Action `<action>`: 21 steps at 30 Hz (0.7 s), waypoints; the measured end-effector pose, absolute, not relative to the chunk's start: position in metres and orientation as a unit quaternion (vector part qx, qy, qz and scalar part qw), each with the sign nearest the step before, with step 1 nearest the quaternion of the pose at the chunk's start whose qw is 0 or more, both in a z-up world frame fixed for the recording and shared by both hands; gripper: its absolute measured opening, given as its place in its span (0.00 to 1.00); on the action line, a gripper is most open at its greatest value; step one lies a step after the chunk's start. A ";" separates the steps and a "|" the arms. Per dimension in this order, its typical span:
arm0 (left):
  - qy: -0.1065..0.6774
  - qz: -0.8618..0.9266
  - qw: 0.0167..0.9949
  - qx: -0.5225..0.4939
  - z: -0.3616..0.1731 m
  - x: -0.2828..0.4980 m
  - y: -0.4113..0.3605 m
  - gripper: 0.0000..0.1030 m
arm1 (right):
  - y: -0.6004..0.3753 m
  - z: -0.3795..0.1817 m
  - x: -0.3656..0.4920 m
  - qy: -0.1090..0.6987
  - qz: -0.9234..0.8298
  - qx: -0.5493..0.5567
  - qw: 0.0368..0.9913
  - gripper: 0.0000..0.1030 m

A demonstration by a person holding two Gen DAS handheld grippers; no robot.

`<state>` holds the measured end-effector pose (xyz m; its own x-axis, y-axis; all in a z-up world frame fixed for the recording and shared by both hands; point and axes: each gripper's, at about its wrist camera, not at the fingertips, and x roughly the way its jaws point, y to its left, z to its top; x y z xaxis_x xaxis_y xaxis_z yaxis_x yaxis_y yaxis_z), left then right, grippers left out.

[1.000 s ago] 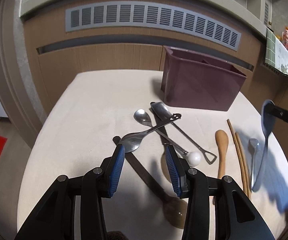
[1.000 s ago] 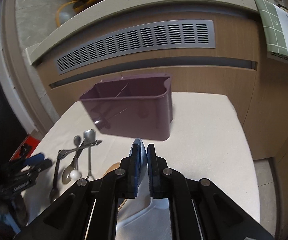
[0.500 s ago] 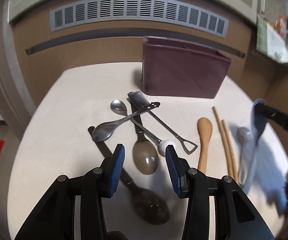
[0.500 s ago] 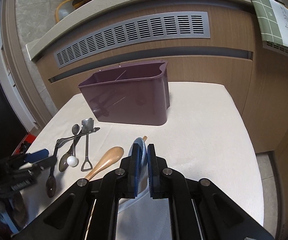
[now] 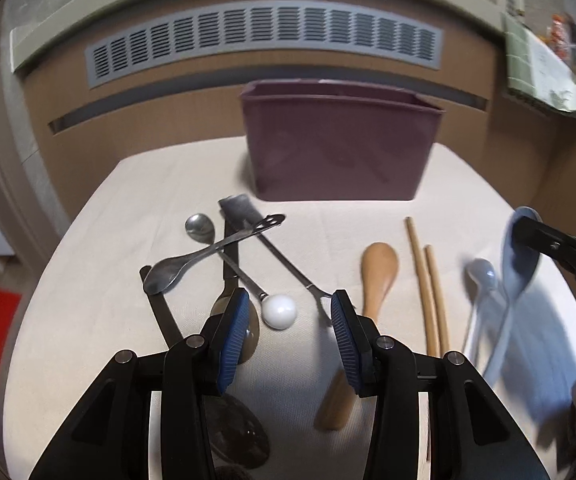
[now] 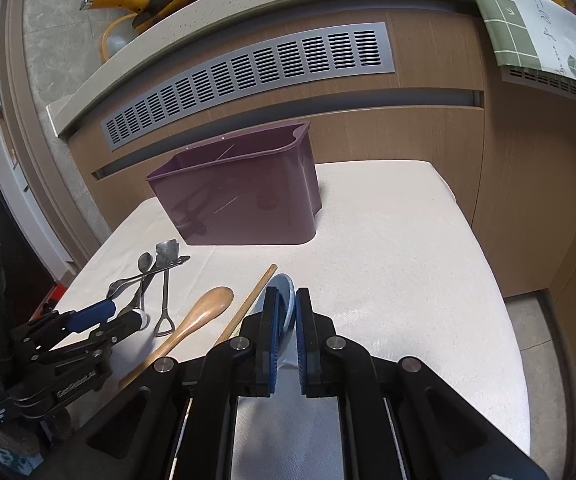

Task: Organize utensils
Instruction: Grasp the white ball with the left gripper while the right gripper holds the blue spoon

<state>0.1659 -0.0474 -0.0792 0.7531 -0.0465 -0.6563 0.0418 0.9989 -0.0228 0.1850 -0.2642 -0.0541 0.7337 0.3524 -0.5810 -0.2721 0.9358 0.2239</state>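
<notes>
A maroon utensil bin (image 5: 340, 144) (image 6: 239, 196) stands at the back of the cloth-covered table (image 5: 99, 240). Metal spoons (image 5: 197, 226), a small metal shovel spoon (image 5: 243, 210), a spoon with a white ball end (image 5: 279, 311), a wooden spoon (image 5: 378, 272), chopsticks (image 5: 424, 276) and a dark spoon (image 5: 239, 436) lie in front of it. My left gripper (image 5: 288, 340) is open, low over the ball-end spoon. My right gripper (image 6: 285, 340) is shut on a pale blue spoon (image 5: 520, 248) (image 6: 283, 292), held above the table's right side.
A small grey spoon (image 5: 482, 280) lies beside the blue one. A wooden cabinet with a grey vent (image 5: 263, 40) rises behind the table. A green checked towel (image 6: 528, 20) hangs at the right. The table's right edge (image 6: 488, 264) drops to the floor.
My left gripper has moved right and forward, from over the dark spoon's handle to the ball-end spoon. My right gripper has lowered and drawn back with the blue spoon.
</notes>
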 end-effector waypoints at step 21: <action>0.419 0.028 0.903 -0.091 -0.085 0.140 0.019 0.27 | -0.266 -0.056 0.178 0.316 0.173 0.062 0.931 0.08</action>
<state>0.1402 0.0185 -0.0855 0.6473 -0.0253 -0.7618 -0.1271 0.9819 -0.1406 0.1782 -0.2662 -0.0562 0.7409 0.3605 -0.5667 -0.2819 0.9328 0.2248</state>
